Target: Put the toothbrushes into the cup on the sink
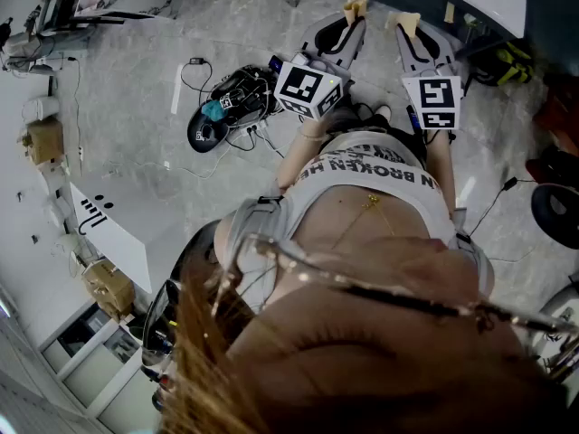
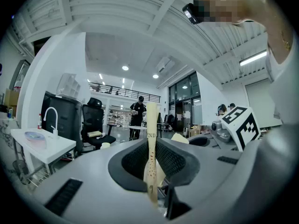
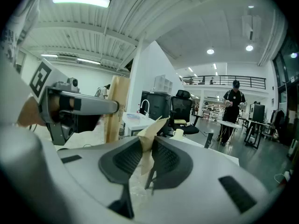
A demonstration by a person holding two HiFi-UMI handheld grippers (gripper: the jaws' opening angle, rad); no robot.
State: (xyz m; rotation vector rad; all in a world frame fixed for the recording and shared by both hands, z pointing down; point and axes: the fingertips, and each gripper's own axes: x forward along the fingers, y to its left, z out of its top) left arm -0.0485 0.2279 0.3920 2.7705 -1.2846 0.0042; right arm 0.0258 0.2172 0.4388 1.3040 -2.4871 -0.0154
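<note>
My left gripper (image 2: 154, 158) is shut on a pale beige toothbrush (image 2: 152, 120) that stands upright between its dark ribbed pads. My right gripper (image 3: 148, 157) is shut on a second beige toothbrush (image 3: 150, 129), whose bent pale end sticks out above some clear wrapping. In the head view both grippers point away from the body over the floor, left gripper (image 1: 355, 7) beside right gripper (image 1: 407, 21), each with a beige tip showing. A white sink table with a curved faucet (image 2: 49, 120) stands far off to the left; the same sink (image 3: 140, 118) shows past the right jaws. A small white cup (image 3: 178, 133) stands beyond it.
Black gear and tangled cables (image 1: 226, 107) lie on the grey floor ahead, with a white panel (image 1: 118, 229) at the left. A black office chair (image 2: 93, 125) and dark cabinets stand near the sink. A person in black (image 2: 139, 113) stands at a far table.
</note>
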